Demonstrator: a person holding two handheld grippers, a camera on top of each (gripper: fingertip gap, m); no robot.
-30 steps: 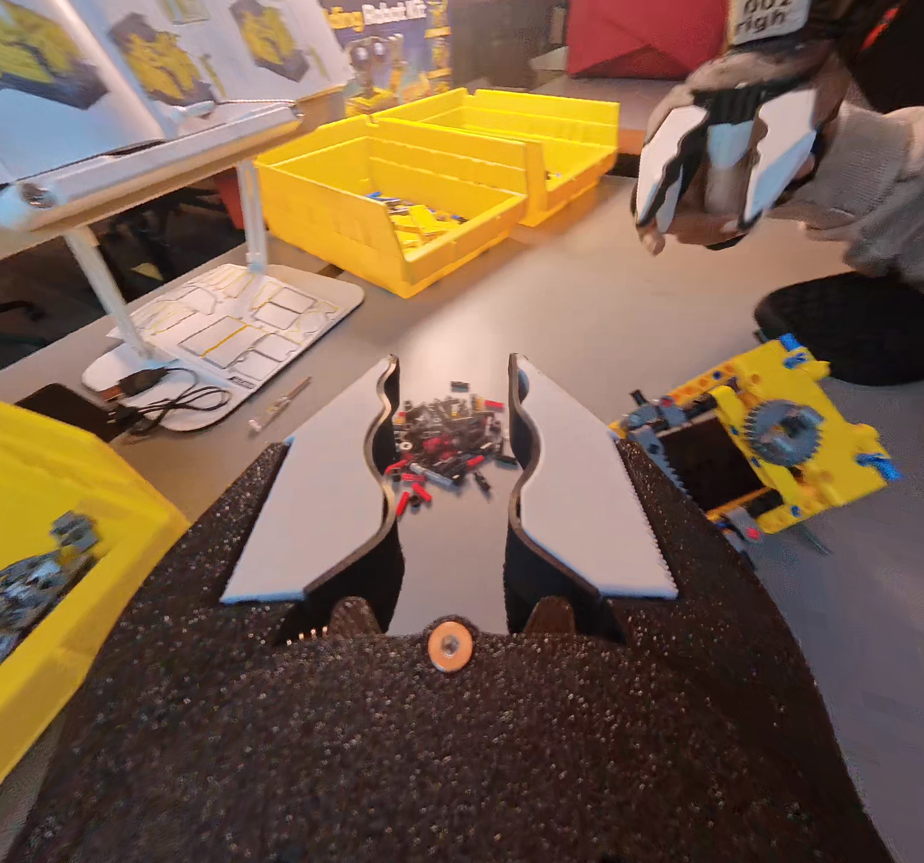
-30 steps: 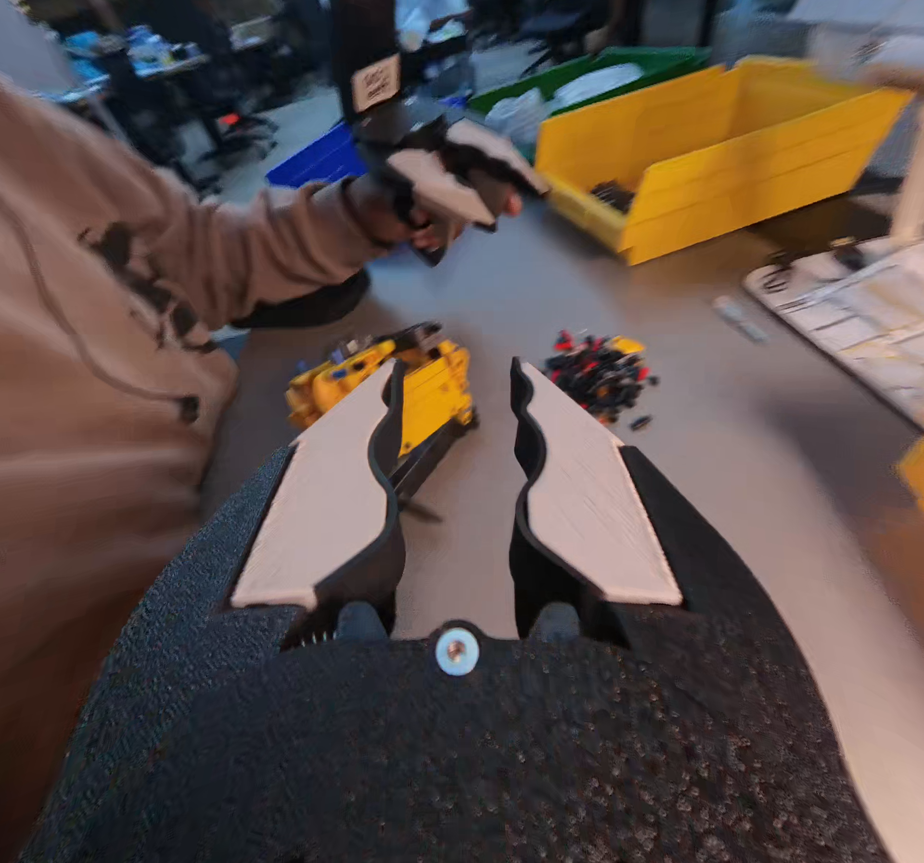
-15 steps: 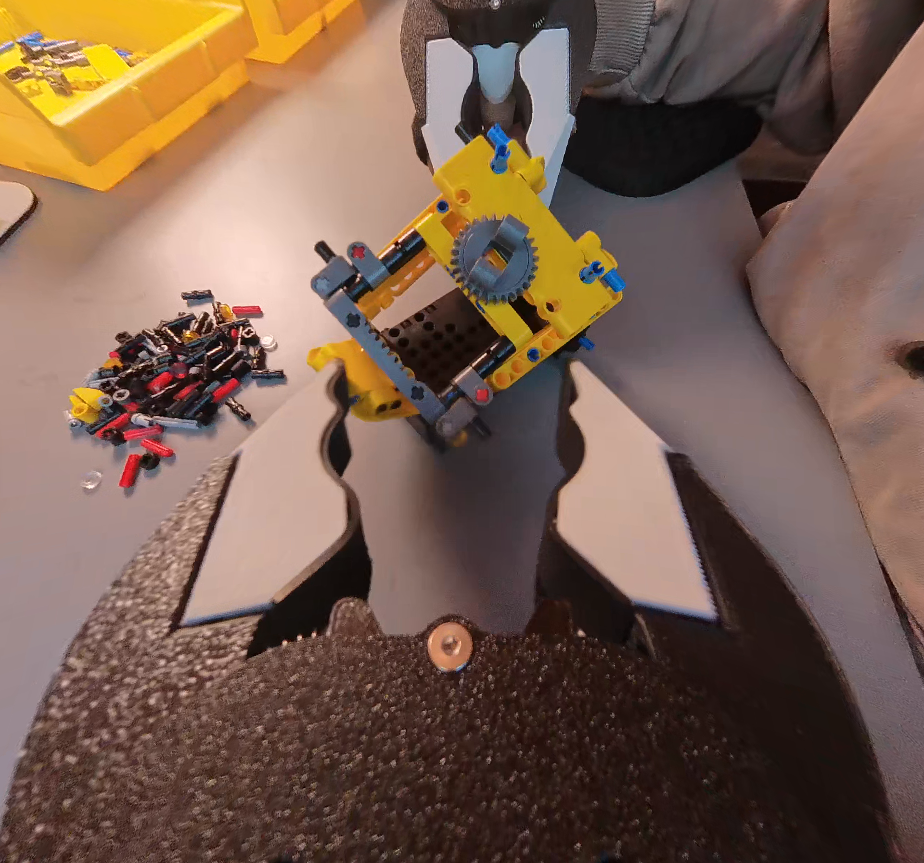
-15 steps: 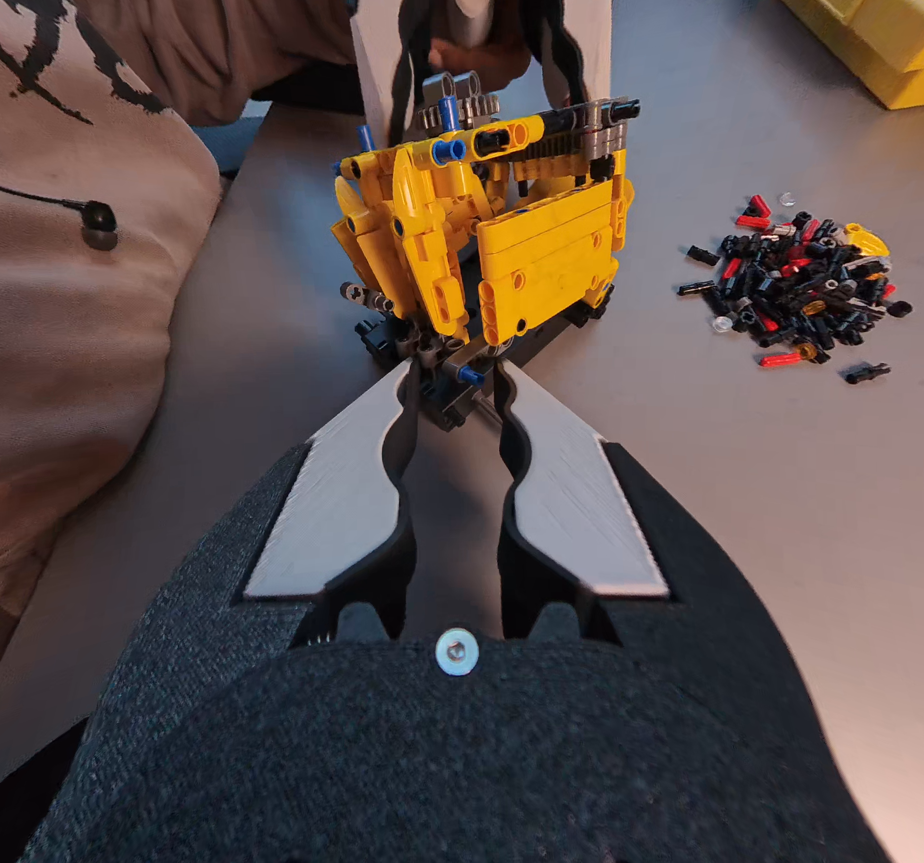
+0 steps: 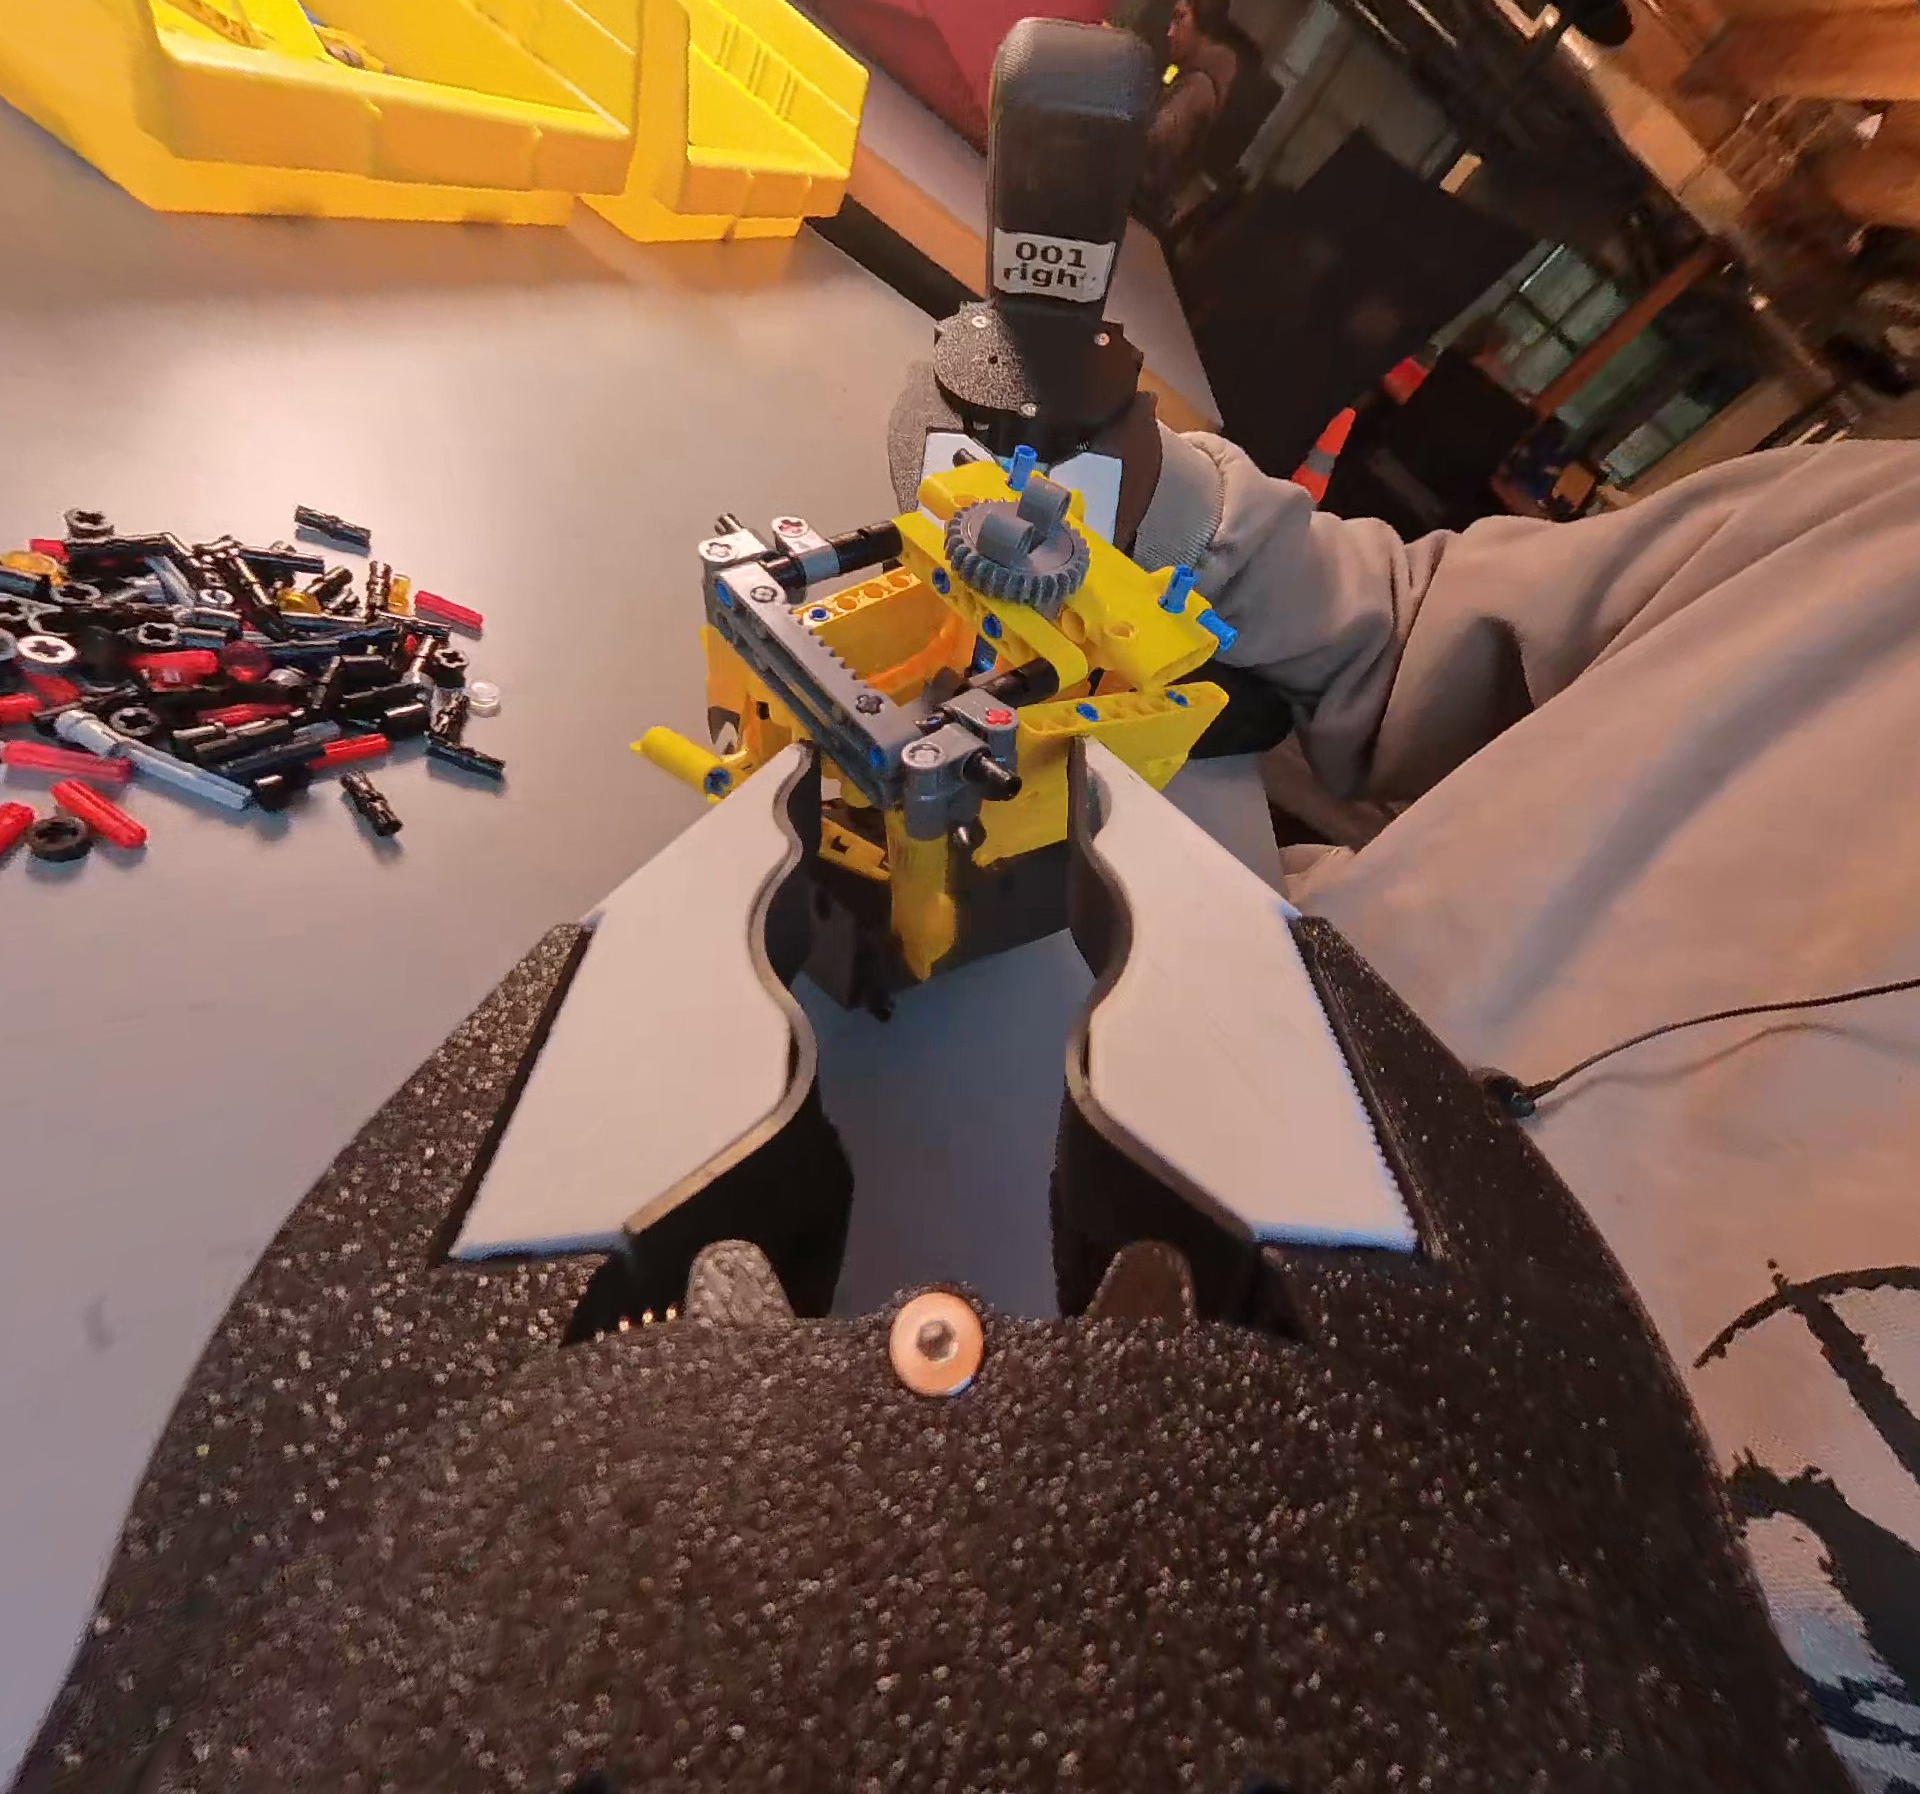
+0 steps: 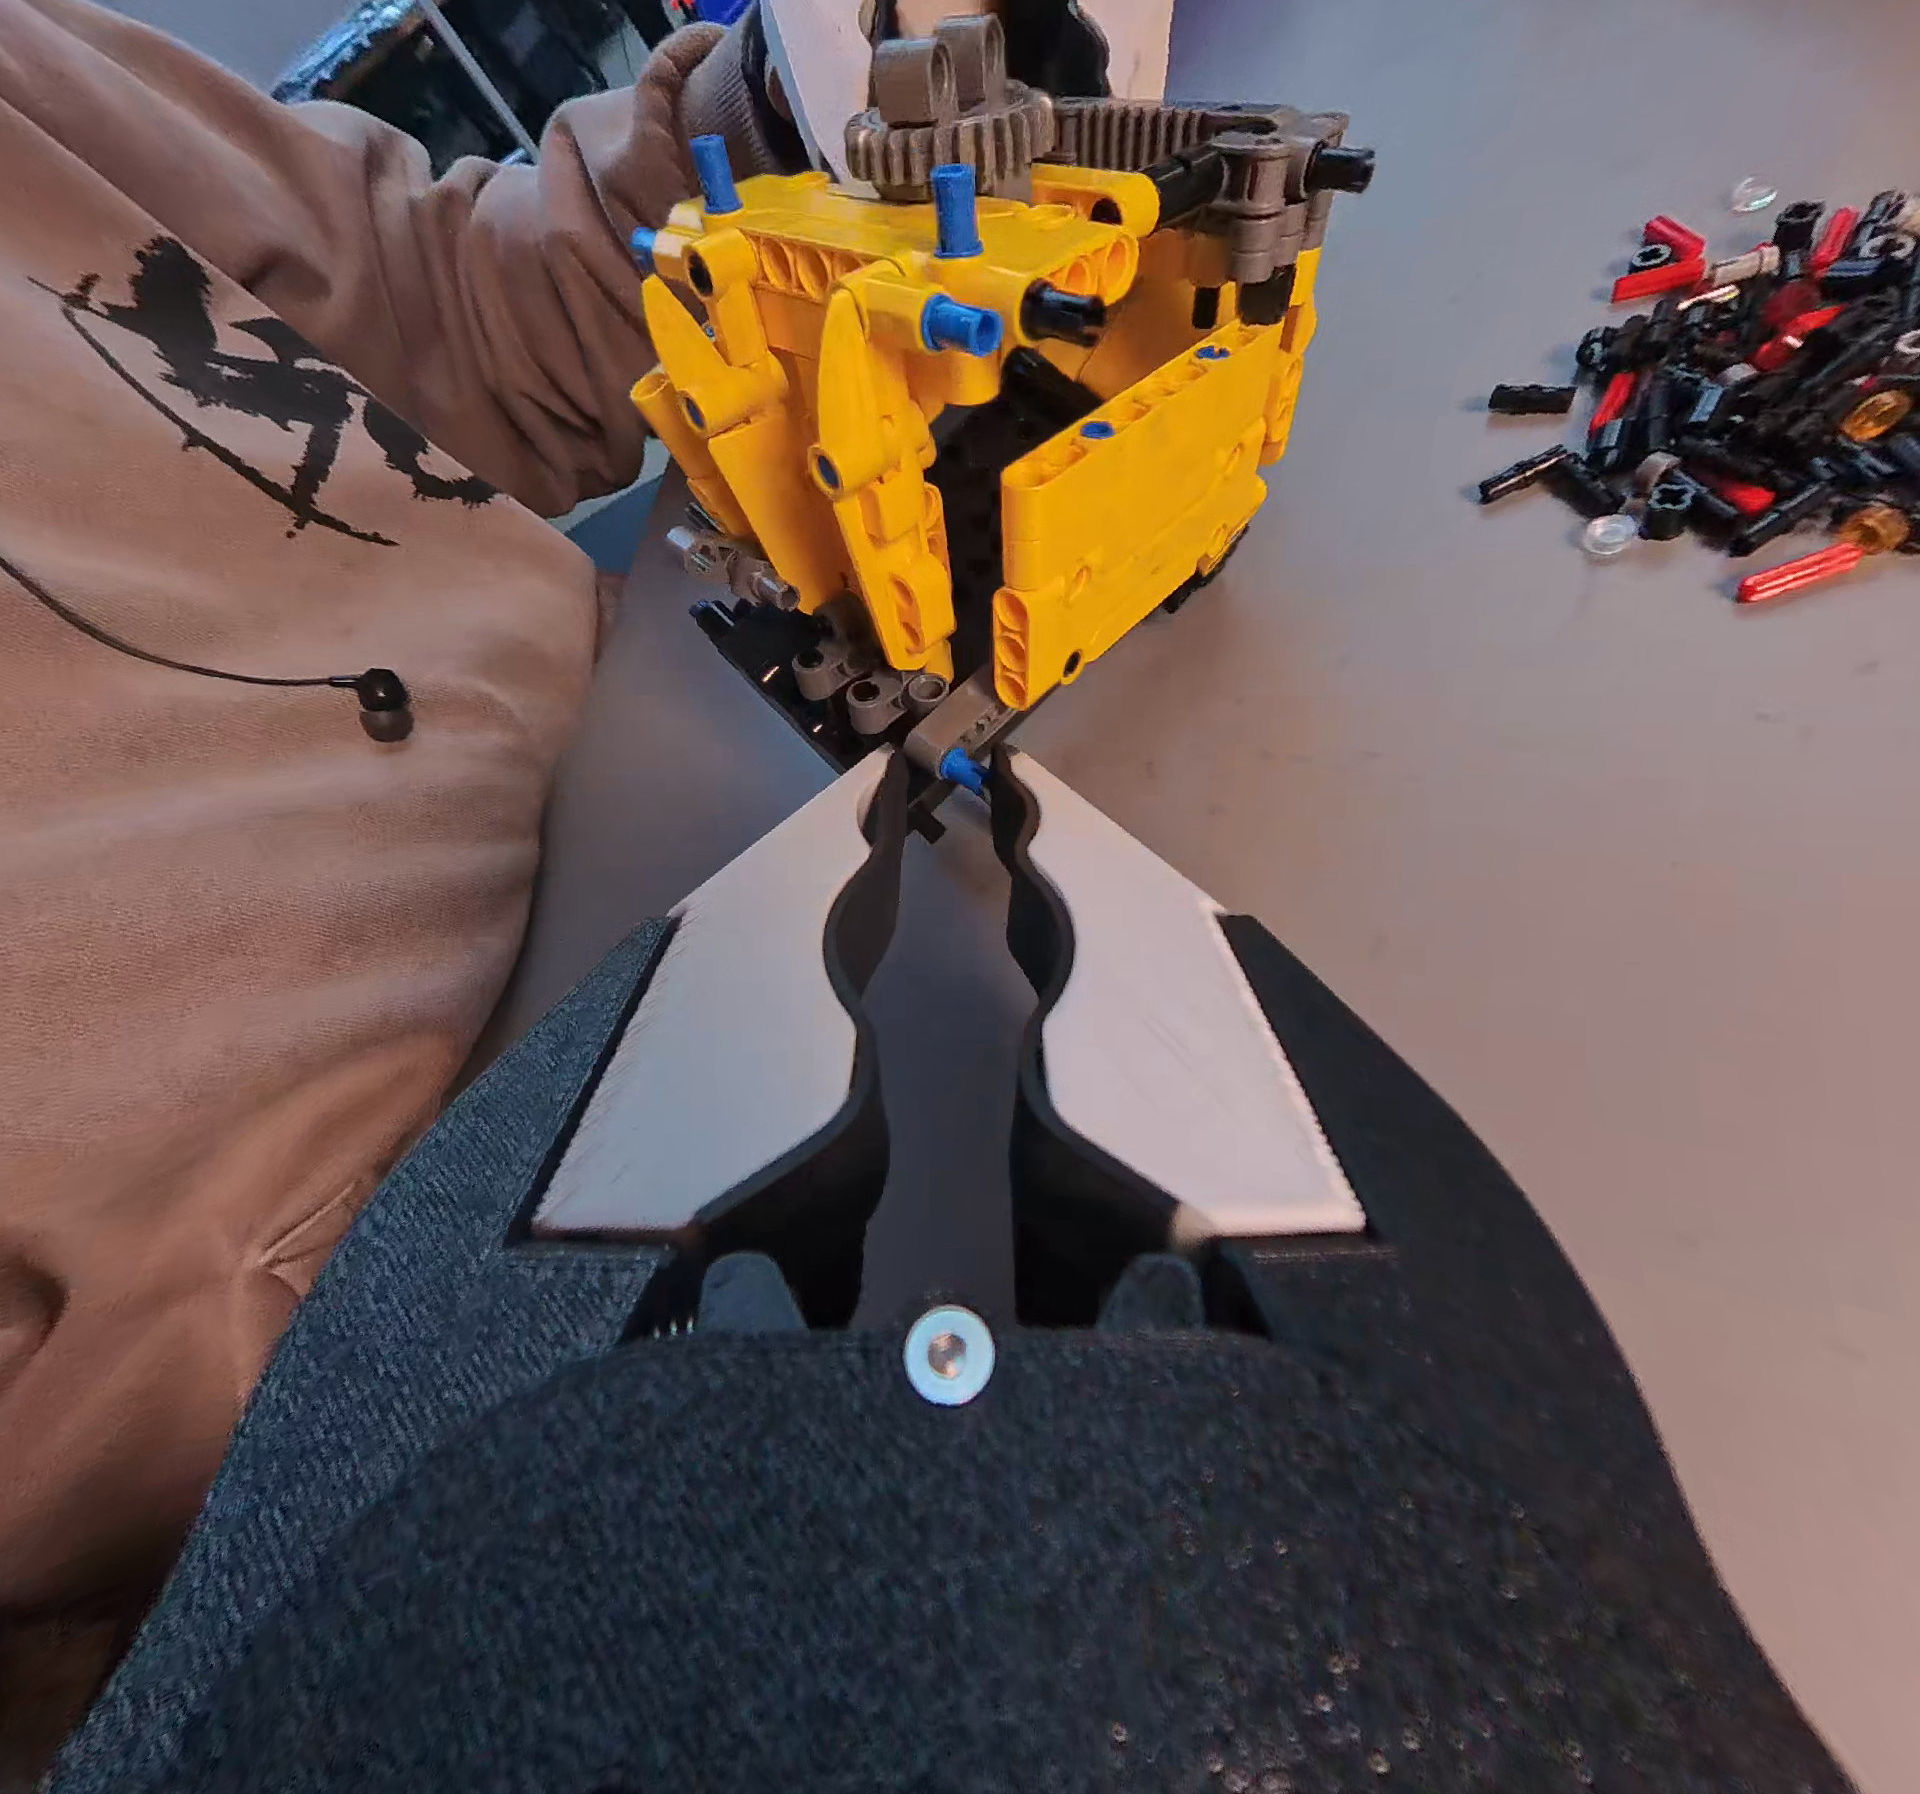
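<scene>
A boxy yellow brick model (image 5: 935,705), hard plastic topped with a grey gear, is being steadied upright on the grey desk (image 5: 416,394). Its base is being flanked by the spread left claw (image 5: 940,788); its lower stub is being pinched by the right claw (image 6: 940,768). Loose pins (image 5: 208,674) are lying beside the model.

Your left gripper (image 5: 940,788) stands with jaws spread wide. Facing it, your right gripper (image 6: 940,773) has jaws drawn nearly together, tips pinching something small.
</scene>
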